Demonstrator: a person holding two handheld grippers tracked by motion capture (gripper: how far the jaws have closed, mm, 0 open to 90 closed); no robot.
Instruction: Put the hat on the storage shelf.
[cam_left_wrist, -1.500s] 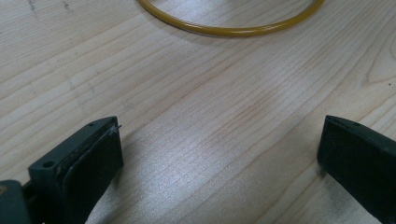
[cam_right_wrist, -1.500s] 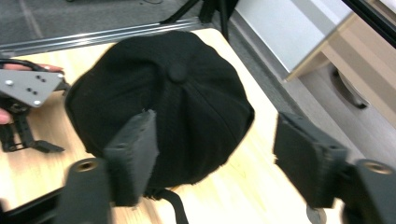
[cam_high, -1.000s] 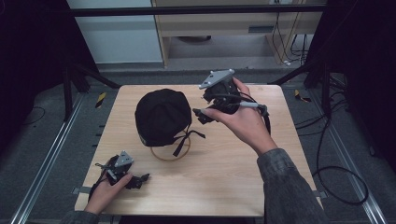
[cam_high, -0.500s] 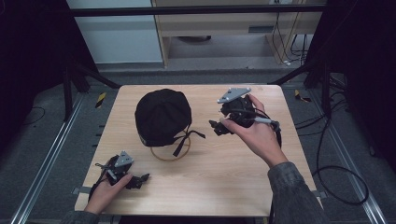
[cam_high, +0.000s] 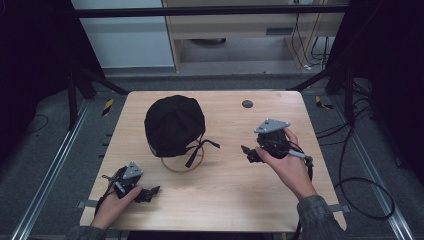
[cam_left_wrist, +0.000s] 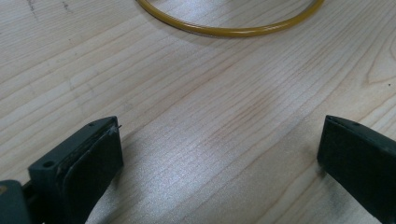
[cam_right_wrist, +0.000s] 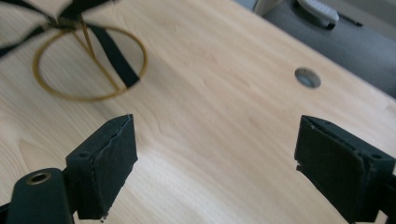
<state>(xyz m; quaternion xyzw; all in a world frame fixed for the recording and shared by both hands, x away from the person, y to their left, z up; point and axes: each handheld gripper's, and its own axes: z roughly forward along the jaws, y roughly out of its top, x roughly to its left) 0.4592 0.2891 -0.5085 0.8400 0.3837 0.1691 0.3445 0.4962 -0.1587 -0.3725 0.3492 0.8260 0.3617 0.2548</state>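
High view, left to right: left gripper (cam_high: 150, 192) resting near front left corner of table (cam_high: 225, 200), jaws apart, empty; black cap (cam_high: 174, 124) on yellow ring (cam_high: 182, 165) mid-table, straps trailing; right gripper (cam_high: 246, 151) toward right edge, jaws wide but just closing slightly, nothing between. Best approach low toward straps, pinch one only. Ring's far arc hidden under cap; knot blurred

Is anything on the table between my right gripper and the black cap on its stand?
Nothing visible. Bare tabletop lies between the right gripper and the black cap on its yellow ring stand. The cap's loose black straps hang on the gripper's side. Its jaws stand open, nothing between them.
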